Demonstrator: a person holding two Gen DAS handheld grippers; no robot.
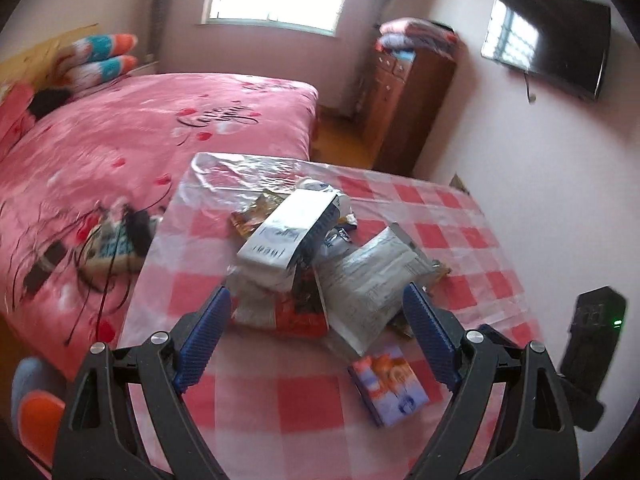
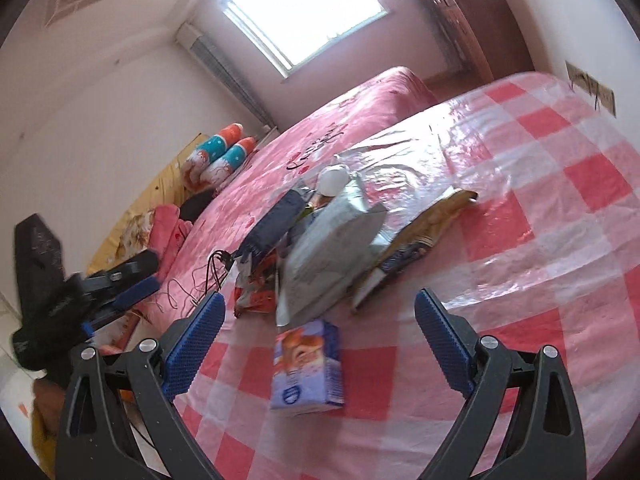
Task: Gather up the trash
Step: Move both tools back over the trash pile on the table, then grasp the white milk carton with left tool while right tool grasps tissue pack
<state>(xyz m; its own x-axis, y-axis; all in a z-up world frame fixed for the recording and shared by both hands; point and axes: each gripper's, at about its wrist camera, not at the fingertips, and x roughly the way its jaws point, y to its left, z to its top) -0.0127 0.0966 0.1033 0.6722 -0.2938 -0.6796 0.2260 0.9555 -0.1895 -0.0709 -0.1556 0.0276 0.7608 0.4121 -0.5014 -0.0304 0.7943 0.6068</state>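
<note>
While both tongs hang above the checked table [image 1: 460, 236], neither has taken anything. The left tongs [image 1: 316, 320] stand spread wide with nothing between the blue pads [image 1: 206, 332], and the right tongs [image 2: 316, 328] are spread just as wide and just as bare. That wide stance suits flat, floppy wrappers, which need a broad mouth to get around, so I judge both are set for a first grab.

Trash lies in one loose heap [image 1: 304, 252] just ahead of the left tongs, straight along the line of its fingers. A white-and-navy pack [image 1: 288, 232] rides on top, tilted. A grey pouch [image 1: 360, 288] leans off the heap toward the left tongs' right finger, and a red wrapper [image 1: 280, 314] lies at the bottom, nearest the tips. They overlap, so lifting one may drag another.

Apart from the heap, a small purple box [image 2: 306, 364] lies flat and alone, just ahead of the right tongs and between its fingers, the nearest thing to them. It looks the easiest pick, being stiff and clear of the rest.

No bin or bag shows in either view, so I cannot tell where the trash is meant to go. Beyond the table, on the side of the left tongs, is a pink bed [image 1: 160, 132] with cables on it.
</note>
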